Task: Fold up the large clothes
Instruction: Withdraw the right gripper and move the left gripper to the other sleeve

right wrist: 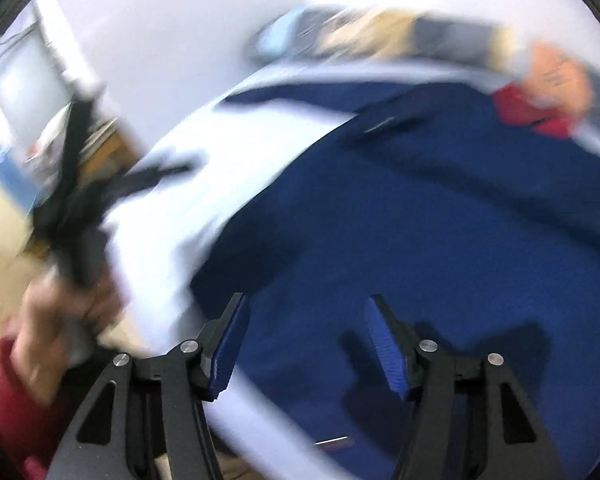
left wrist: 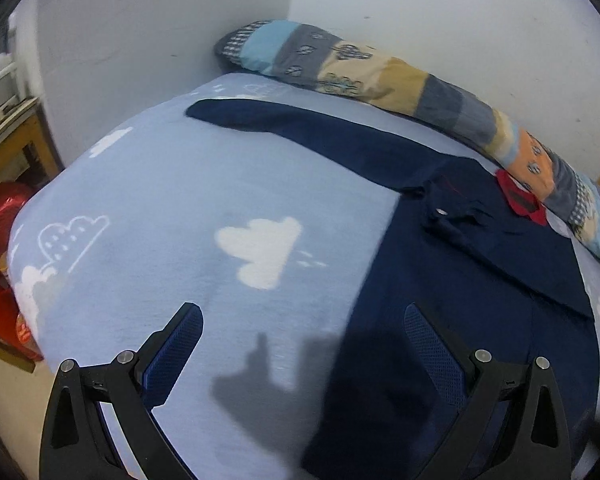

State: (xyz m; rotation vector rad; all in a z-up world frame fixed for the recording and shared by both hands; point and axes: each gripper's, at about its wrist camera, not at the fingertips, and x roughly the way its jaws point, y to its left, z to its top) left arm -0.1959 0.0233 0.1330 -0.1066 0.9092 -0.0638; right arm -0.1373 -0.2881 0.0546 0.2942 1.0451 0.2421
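Note:
A large navy garment [left wrist: 480, 280] with a red collar lining [left wrist: 520, 200] lies spread on the bed, one long sleeve [left wrist: 308, 132] stretched out to the left. My left gripper [left wrist: 302, 316] hovers open above the garment's left edge, nothing between its blue pads. The right wrist view is blurred by motion. There the navy garment [right wrist: 420, 208] fills the middle, and my right gripper [right wrist: 306, 304] is open just above its lower part. The other gripper [right wrist: 84, 208], held in a person's hand [right wrist: 56, 320], shows at the left of that view.
A light blue cloud-print sheet [left wrist: 180, 200] covers the bed. A long patchwork bolster [left wrist: 380, 76] lies along the white wall. Off the bed's left edge are a wooden frame [left wrist: 16, 148] and red bags [left wrist: 0, 264]. A red sleeve [right wrist: 4, 400] shows low left.

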